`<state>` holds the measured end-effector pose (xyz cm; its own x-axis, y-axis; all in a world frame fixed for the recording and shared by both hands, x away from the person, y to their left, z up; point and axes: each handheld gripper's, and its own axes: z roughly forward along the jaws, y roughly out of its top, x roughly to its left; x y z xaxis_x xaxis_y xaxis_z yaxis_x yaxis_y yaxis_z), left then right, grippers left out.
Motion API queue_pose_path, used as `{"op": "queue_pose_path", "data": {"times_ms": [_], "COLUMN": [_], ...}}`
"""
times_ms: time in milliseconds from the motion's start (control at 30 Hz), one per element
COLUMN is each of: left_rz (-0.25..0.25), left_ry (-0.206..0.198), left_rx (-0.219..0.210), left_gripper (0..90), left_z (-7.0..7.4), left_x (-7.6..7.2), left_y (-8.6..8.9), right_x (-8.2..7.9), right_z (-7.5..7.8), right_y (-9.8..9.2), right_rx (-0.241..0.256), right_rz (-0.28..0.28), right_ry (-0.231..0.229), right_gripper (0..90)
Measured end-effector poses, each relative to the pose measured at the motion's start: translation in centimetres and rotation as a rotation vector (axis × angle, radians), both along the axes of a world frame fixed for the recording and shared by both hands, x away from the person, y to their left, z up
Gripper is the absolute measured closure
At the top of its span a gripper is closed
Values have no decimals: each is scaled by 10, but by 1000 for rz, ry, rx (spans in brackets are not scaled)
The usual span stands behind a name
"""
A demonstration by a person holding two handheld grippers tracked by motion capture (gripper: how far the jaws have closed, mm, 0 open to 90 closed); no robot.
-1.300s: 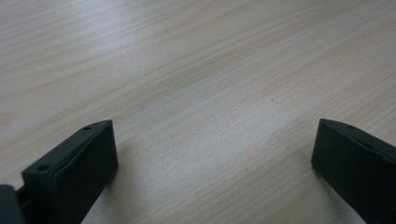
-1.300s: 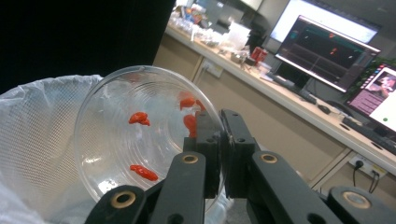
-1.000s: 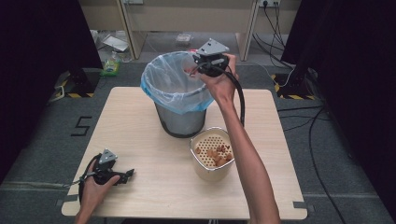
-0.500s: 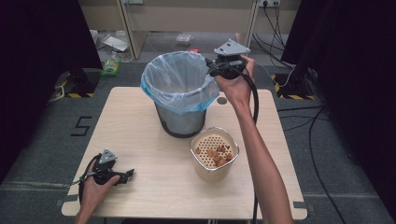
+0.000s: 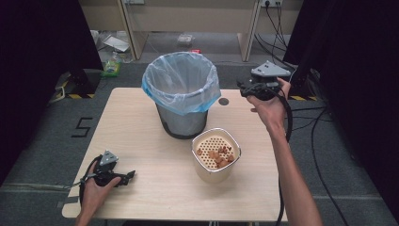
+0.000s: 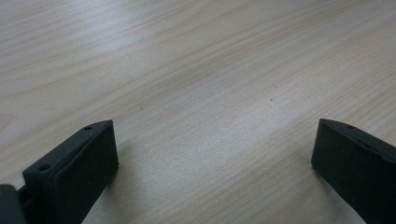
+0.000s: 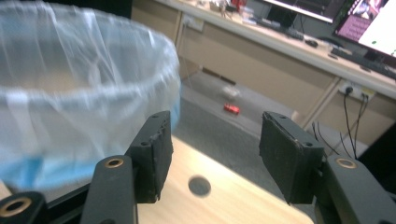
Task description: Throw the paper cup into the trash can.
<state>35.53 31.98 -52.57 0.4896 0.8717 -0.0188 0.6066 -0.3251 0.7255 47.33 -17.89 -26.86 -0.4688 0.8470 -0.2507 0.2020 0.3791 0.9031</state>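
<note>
right tongs (image 5: 242, 88) beside bin (image 5: 181, 94), seemingly empty

Matt pale wood table (image 5: 141, 122), thin glossy plastic liner (image 5: 181, 80), perforated plastic-looking basket (image 5: 216, 151)

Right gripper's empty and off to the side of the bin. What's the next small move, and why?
Probably bring the right gripper back toward you and down to the perforated basket, which holds brown pieces. Its fingers are apart with nothing between them, and it sits right of the lined bin. The left gripper rests open on the table.
</note>
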Motion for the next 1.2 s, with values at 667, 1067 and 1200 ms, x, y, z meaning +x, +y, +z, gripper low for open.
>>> {"op": "queue_pose_path", "data": {"times_ms": [667,1067,1200], "left_rz": [0,1,0], "left_ry": [1,0,0], "left_rx": [0,-1,-1], "left_gripper": [0,0,0], "left_z": [0,0,0], "left_x": [0,0,0], "left_y": [0,0,0], "right_x": [-45,-63,-70], "right_z": [-91,-146,-164], "right_y": [-56,-72,-71], "right_rx": [32,48,33], "right_rz": [-71,-112,-111], "right_ry": [84,140,166], "right_gripper": [412,401,393]}}
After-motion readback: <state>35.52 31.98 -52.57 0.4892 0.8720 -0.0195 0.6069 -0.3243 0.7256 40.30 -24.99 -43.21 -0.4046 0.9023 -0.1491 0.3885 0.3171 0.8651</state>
